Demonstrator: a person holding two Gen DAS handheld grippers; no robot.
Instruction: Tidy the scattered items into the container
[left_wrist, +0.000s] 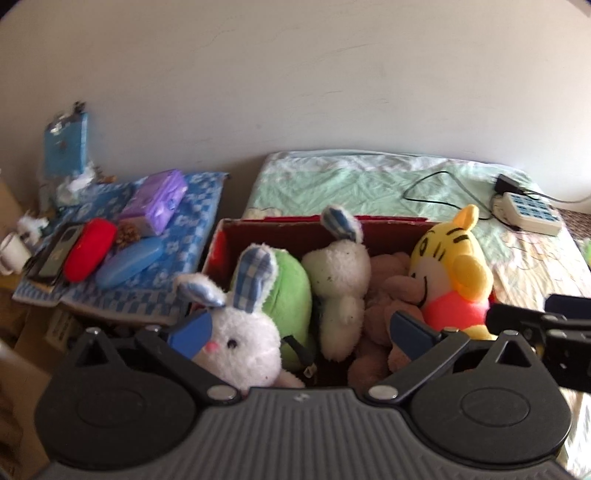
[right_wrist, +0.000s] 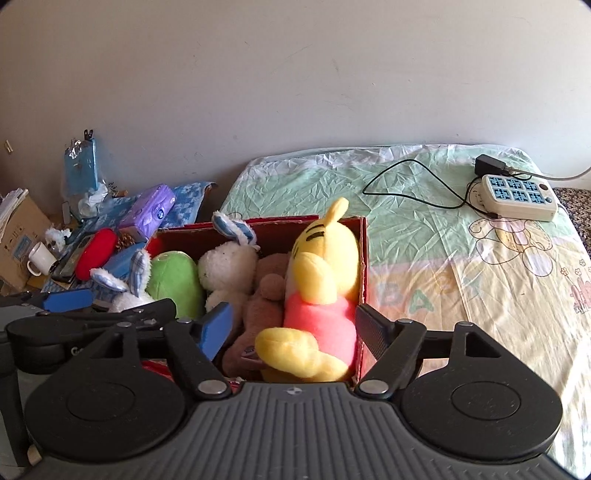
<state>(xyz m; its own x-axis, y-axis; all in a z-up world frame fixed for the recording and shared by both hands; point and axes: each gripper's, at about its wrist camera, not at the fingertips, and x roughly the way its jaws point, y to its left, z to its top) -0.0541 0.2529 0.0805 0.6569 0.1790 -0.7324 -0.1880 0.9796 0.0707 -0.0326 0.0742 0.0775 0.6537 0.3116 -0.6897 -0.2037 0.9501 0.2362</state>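
Observation:
A red cardboard box (left_wrist: 280, 230) (right_wrist: 364, 258) sits on the bed and holds several plush toys. They are a white bunny with blue checked ears (left_wrist: 240, 339) (right_wrist: 123, 291), a green plush (left_wrist: 291, 291) (right_wrist: 173, 277), a white plush (left_wrist: 341, 273) (right_wrist: 227, 269), a brown bear (left_wrist: 384, 295) (right_wrist: 266, 295) and a yellow tiger in pink (left_wrist: 450, 266) (right_wrist: 321, 280). My left gripper (left_wrist: 301, 332) is open, just above the box's near side, with the bunny by its left finger. My right gripper (right_wrist: 295, 325) is open, its fingers on either side of the tiger's body.
The bed (right_wrist: 461, 258) has a pale green cartoon sheet, with a power strip (right_wrist: 519, 195) and black cable (right_wrist: 406, 184) at the far right. A side table with a blue checked cloth (left_wrist: 173, 258) holds a purple tissue pack (left_wrist: 157, 201), a red case (left_wrist: 90, 247), a blue case (left_wrist: 129, 260) and a mug (right_wrist: 38, 258).

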